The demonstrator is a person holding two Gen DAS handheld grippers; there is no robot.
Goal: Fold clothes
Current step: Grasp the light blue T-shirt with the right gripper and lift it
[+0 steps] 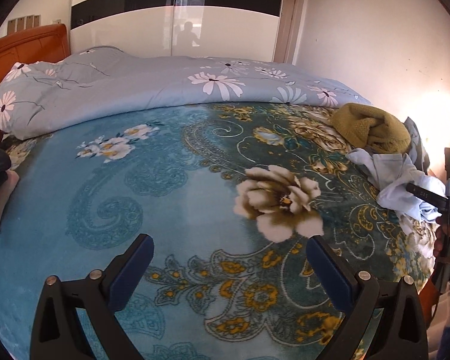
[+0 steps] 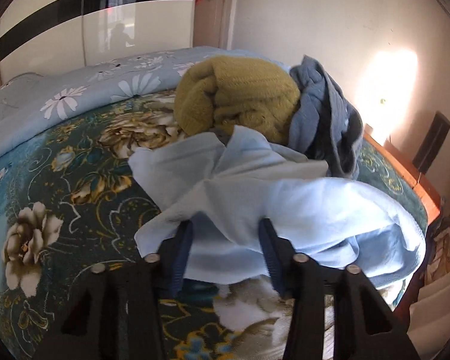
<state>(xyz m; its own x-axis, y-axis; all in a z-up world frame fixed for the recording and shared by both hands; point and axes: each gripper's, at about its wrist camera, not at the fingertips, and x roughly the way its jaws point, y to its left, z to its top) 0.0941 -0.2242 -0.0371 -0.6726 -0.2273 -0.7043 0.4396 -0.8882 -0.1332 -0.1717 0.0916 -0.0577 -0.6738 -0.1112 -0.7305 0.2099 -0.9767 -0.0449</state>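
- teal floral blanket (image 1: 171,198) covers the near bed, and i'm holding my left gripper (image 1: 229,247) over its bare middle, fingers wide apart with nothing between them.
- at the far left edge a dark bundle lies on something pale; i can't tell what they are.
- a grey daisy-print duvet (image 1: 135,90) lies along the far side.
- the clothes pile sits well to the right of my left gripper, so my right gripper (image 2: 226,231) is clearly the nearer one.
- the light blue shirt (image 2: 255,180) lies crumpled at the near front of the pile, its bulk running left to right across the fingers.
- my right gripper points level into it, fingers parted with a fold of cloth between them, not yet pinched as far as i can judge.
- behind it sit an olive knit sweater (image 2: 240,96) and, further right, a grey-blue garment (image 2: 324,111).
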